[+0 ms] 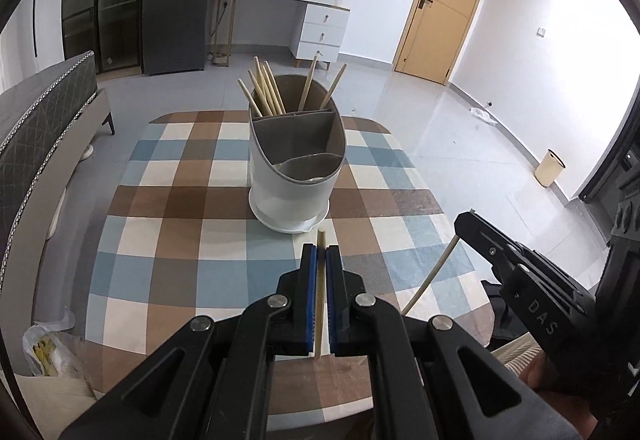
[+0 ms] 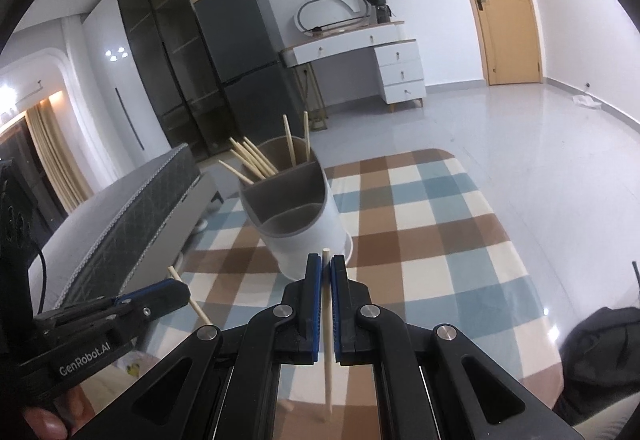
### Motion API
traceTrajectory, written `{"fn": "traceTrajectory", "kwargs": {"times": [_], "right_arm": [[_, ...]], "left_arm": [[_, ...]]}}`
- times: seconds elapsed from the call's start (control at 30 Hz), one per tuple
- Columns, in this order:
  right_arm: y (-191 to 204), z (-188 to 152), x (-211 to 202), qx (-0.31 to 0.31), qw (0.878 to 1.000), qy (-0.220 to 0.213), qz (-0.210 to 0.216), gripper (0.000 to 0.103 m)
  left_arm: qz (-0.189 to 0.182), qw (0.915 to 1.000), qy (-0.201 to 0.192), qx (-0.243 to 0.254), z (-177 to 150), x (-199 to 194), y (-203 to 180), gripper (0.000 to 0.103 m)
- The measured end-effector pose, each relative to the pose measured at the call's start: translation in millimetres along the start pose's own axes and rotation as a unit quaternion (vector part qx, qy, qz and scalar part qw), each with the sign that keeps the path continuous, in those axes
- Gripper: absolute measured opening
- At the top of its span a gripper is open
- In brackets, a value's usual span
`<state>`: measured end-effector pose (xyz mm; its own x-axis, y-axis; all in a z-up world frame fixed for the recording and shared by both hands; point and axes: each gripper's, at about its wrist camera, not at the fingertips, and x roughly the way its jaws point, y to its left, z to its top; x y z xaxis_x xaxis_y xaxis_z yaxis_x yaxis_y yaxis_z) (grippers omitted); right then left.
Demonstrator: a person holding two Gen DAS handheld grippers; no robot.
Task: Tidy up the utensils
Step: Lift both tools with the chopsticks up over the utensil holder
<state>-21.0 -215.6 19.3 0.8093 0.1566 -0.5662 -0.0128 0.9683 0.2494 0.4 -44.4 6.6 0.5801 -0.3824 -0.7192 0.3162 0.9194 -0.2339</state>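
Left gripper (image 1: 321, 260) pinches one pale wooden chopstick (image 1: 320, 280) | right gripper (image 2: 326, 272) pinches another (image 2: 328, 340) | both near the white oval divided holder (image 1: 292, 176), on its near side | advice: raise each tip above the rim, drop into the rear chopstick compartment.

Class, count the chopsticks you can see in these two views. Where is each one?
9: five in the holder's back-left compartment, two back-right, one in the left tool, one in the right tool. Others may be hidden.
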Motion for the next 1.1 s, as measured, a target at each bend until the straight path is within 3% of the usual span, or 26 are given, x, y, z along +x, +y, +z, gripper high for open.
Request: {"fn": "traceTrajectory", "kwargs": {"times": [0.63, 1.1], "right_arm": [[18.3, 32.6, -21.2, -0.022, 0.998, -0.057, 0.017, 0.004], [38.6, 128.7, -14.3, -0.069, 0.992, -0.102, 0.040, 0.004]], "left_arm": [[-0.026, 0.9994, -0.019, -0.010, 39.9, -26.3, 2.4, 0.000], [-0.048, 0.9969, -0.043, -0.046, 118.7, -37.0, 9.7, 0.000]]}}
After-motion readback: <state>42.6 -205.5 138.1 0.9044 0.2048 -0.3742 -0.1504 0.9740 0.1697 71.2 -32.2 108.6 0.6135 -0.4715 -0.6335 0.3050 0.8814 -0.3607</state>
